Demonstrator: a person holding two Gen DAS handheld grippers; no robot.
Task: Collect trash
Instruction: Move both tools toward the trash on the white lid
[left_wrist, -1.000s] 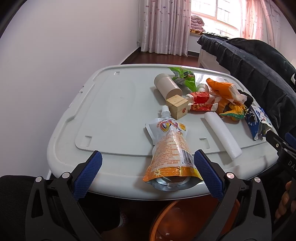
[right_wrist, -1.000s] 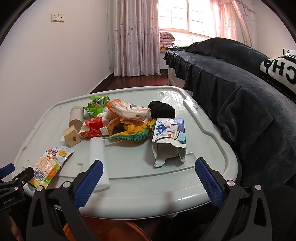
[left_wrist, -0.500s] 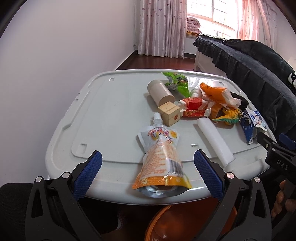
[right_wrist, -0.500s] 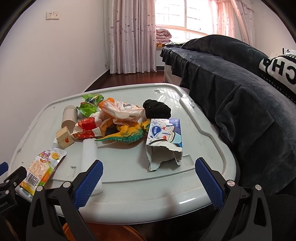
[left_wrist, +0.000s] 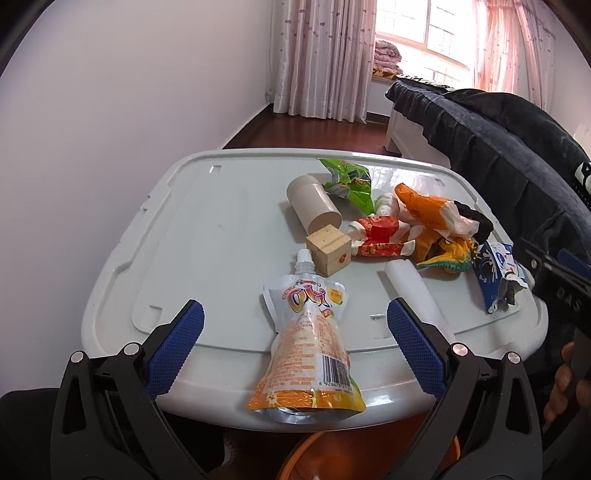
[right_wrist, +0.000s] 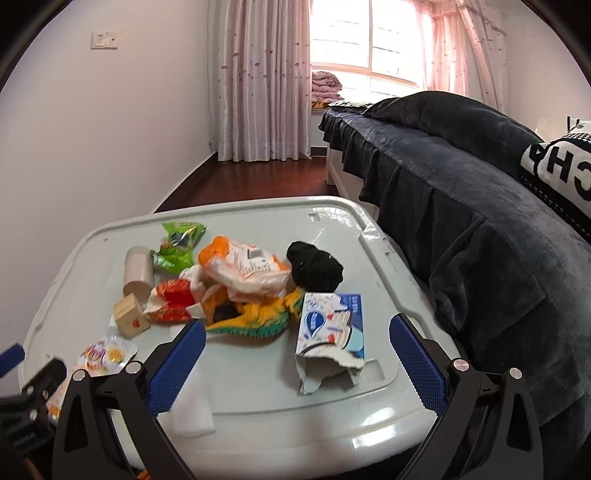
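Here the orange drink pouch (left_wrist: 310, 350) lies flat at the near edge of the table (left_wrist: 207, 229), its base overhanging, between the wide-spread fingers of the left tool (left_wrist: 295, 343). The right tool (right_wrist: 297, 354), equally wide and empty, faces a torn blue-and-white carton (right_wrist: 330, 332) beside mixed wrappers.

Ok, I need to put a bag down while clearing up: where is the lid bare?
The lid's left half is bare, left of the cardboard tube and juice pouch. The right half is crowded: wrappers, black cloth, torn tissue pack.
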